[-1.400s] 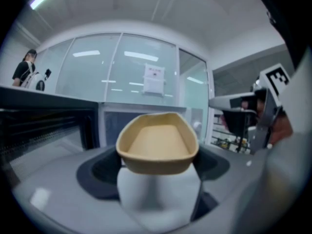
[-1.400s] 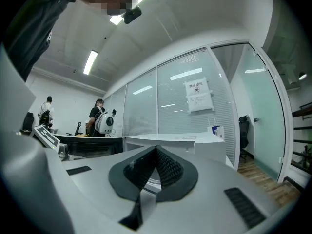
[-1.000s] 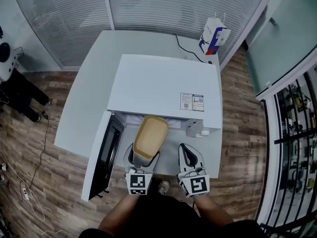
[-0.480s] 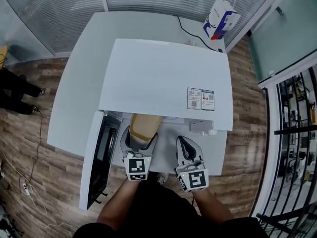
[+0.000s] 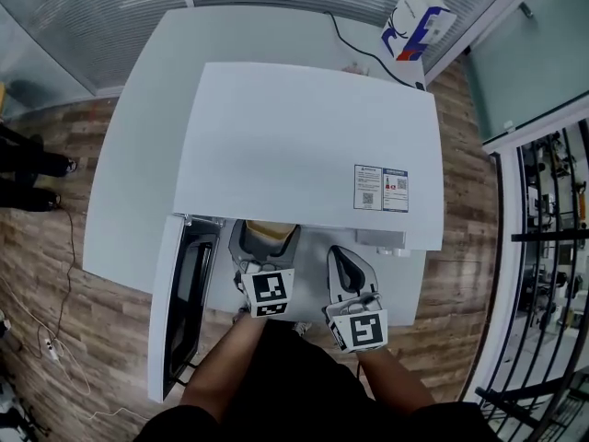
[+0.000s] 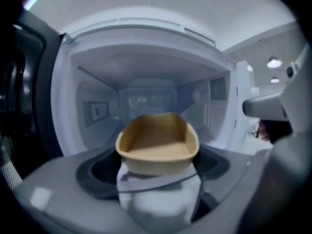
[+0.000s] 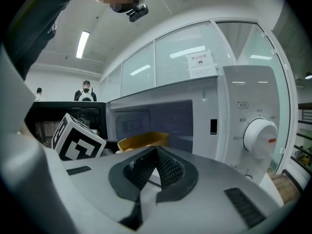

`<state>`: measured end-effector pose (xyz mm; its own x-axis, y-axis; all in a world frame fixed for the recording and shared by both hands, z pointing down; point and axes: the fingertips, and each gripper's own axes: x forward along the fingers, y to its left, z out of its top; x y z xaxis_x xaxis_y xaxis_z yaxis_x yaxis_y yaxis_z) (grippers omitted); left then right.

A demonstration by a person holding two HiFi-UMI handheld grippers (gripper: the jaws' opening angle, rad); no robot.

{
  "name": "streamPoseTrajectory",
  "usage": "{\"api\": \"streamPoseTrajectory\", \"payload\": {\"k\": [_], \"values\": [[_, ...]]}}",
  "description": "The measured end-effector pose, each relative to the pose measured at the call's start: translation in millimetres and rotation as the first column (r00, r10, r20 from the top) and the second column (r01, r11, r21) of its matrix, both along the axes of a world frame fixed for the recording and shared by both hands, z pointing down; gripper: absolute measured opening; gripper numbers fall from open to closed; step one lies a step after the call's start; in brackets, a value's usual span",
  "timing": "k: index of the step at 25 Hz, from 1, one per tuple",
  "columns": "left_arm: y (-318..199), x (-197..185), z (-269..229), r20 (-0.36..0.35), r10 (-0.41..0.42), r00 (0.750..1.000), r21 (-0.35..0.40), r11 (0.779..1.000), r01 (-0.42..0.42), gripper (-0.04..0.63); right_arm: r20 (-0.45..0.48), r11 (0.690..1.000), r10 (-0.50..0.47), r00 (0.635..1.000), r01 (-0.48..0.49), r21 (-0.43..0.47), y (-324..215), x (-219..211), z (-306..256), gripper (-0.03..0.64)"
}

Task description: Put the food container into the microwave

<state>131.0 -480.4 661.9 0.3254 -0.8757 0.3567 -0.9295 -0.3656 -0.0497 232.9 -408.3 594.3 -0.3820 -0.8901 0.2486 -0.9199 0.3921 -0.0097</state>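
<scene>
The tan food container (image 6: 158,143) is held level at its near end by my left gripper (image 6: 158,177), right at the mouth of the open white microwave (image 5: 304,145). From the head view only the container's near edge (image 5: 271,231) shows under the microwave's top, ahead of the left gripper (image 5: 265,245). The microwave's door (image 5: 179,311) is swung open to the left. My right gripper (image 5: 351,270) hangs in front of the control panel, jaws shut on nothing (image 7: 155,155). Beside it the container (image 7: 144,140) shows too.
The microwave's dial (image 7: 260,135) is at the right of the cavity. The microwave stands on a white table (image 5: 138,155), with a paper bag (image 5: 416,21) and a cable (image 5: 354,53) at the back right. A person (image 7: 86,90) stands far off behind the open door.
My left gripper has carried the container forward and slightly down into the microwave's opening, so most of it is now hidden under the top. The right gripper has kept beside it.
</scene>
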Motion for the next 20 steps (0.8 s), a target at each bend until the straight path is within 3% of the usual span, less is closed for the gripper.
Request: {"api": "streamPoseTrajectory", "payload": {"k": [9, 14, 20], "values": [[-22, 6, 5, 0.048, -0.055, 0.997, 0.004, 0.998, 0.055, 0.466, -0.001, 1.000, 0.014, 1.000, -0.014, -0.008, 0, 5, 3, -0.002], [-26, 17, 9, 0.036, -0.029, 0.999, -0.004, 1.000, 0.029, 0.471, -0.009, 1.000, 0.019, 1.000, -0.019, -0.006, 1, 10, 2, -0.002], [-25, 20, 14, 0.023, -0.018, 1.000, -0.044, 0.999, 0.019, 0.529, -0.010, 1.000, 0.031, 0.999, -0.030, 0.004, 6, 15, -2, -0.002]]}}
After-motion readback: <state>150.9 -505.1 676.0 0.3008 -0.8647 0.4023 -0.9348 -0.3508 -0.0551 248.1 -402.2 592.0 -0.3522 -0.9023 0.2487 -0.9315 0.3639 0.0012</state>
